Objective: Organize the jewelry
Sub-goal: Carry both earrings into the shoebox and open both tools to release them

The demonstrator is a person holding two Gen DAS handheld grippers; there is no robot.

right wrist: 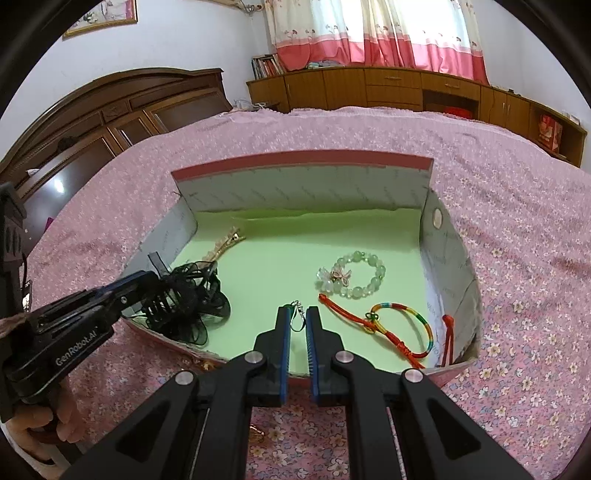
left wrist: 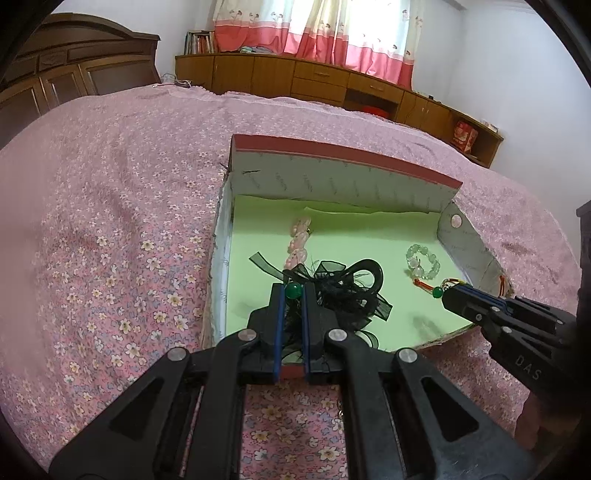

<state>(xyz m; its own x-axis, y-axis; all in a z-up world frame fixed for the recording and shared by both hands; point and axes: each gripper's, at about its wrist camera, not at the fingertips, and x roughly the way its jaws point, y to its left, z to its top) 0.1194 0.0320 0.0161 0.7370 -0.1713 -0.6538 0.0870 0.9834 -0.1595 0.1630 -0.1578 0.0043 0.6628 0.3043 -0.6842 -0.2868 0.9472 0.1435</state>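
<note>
Over the box (right wrist: 448, 251) on the bed, we hold a green-bead charm (left wrist: 294, 290) in our narrowed left gripper (left wrist: 294, 295) and pinch a clasp (right wrist: 297, 306) in the right gripper (right wrist: 297, 317); either could snag the black bow (right wrist: 192, 295).

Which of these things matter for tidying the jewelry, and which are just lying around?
Job: lined box, black ribbon hair clip, pink bead clip, pale green bead bracelet, rainbow cord bracelet, green-bead charm.
Just around: floral bedspread, curtains, wooden cabinets, books.
</note>
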